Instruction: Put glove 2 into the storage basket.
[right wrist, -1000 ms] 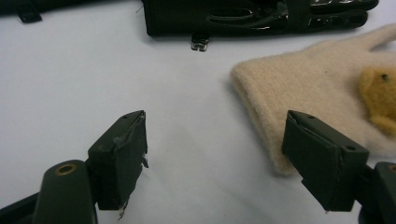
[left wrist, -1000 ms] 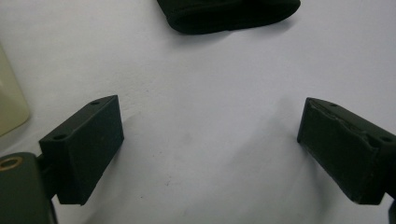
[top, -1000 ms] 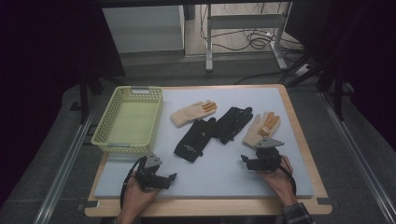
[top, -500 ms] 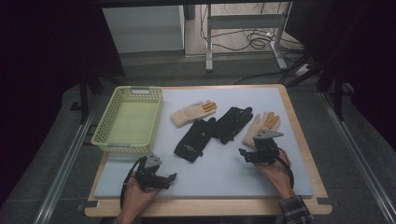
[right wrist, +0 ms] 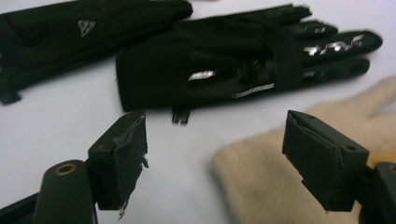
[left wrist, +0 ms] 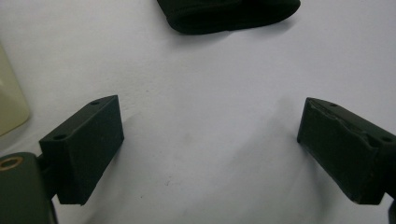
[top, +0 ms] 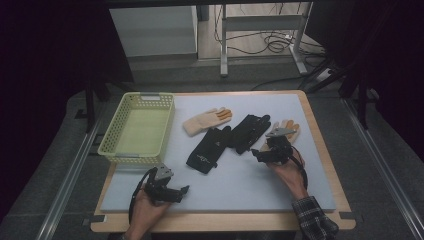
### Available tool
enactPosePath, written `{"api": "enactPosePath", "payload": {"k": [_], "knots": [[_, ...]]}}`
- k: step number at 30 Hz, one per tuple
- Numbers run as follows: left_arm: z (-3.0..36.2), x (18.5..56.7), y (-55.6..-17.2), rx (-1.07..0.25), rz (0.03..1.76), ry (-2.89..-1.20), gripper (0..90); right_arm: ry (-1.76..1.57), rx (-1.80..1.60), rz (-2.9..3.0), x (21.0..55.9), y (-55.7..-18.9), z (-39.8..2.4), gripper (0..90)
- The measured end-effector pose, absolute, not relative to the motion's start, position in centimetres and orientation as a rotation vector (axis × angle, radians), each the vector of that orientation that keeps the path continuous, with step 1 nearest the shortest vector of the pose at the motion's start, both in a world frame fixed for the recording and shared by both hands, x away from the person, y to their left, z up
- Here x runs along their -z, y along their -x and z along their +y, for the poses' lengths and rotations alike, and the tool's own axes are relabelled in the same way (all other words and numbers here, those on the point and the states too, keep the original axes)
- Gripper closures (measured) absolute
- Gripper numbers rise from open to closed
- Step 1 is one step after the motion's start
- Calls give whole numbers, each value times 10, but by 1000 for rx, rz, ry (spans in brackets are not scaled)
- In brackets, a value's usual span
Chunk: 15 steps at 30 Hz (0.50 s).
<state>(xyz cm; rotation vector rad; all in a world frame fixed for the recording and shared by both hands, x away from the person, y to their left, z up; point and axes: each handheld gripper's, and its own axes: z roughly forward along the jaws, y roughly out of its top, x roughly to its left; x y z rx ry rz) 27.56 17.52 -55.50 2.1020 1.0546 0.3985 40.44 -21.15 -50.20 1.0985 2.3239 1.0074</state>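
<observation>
Two black gloves and two cream gloves with orange fingertips lie mid-table. One black glove (top: 209, 148) (right wrist: 84, 32) points toward me; the other (top: 250, 131) (right wrist: 243, 60) lies just right of it. One cream glove (top: 205, 120) lies behind them. The second cream glove (top: 291, 128) (right wrist: 261, 177) is partly covered by my right gripper (top: 257, 152) (right wrist: 229, 154), which is open just above its cuff, nothing held. My left gripper (top: 183, 191) (left wrist: 210, 140) rests open near the front edge over bare mat, with a black glove cuff (left wrist: 229, 14) ahead of it.
A yellow mesh basket (top: 137, 130) (left wrist: 11, 100) stands empty at the left of the pale mat (top: 235, 185). The wooden table rim (top: 225, 220) runs around the mat. Beyond the table are a metal frame and cables on the floor.
My right gripper has moved away from me and up to the gloves, now over the right cream glove's cuff. The left gripper has stayed put.
</observation>
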Motion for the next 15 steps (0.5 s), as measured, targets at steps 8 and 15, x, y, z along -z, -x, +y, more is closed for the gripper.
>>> {"api": "enactPosePath", "payload": {"k": [8,15], "knots": [[175,555,-276,-398,1055,-2101,75,-1093,-1027,2324,495,-433,-198,315],[175,555,-275,-399,1054,-2102,75,-1114,-968,2327,496,-458,-180,399]]}}
